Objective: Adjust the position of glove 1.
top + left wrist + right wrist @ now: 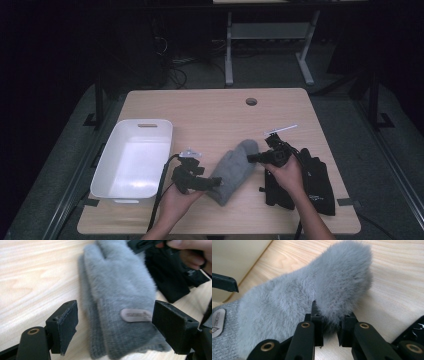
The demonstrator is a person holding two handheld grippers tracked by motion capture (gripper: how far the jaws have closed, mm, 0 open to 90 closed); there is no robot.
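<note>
Your fuzzy grey knitted mitten lies flat on the pale wooden counter, its long axis running from the cuff at about 7 o'clock to the furry tip at about 1 o'clock in the high view. Your right gripper is pinching that furry tip; the right gripper view shows the jaws pressed into the fur. Your left gripper stands spread at the cuff end, with the ribbed cuff and its small label lying between the jaws, apparently untouched. So the cuff lies dead ahead of your left gripper. The white plastic bin waits at 9 o'clock from the mitten, and the black gloves lie at 3 o'clock under your right hand.
</note>
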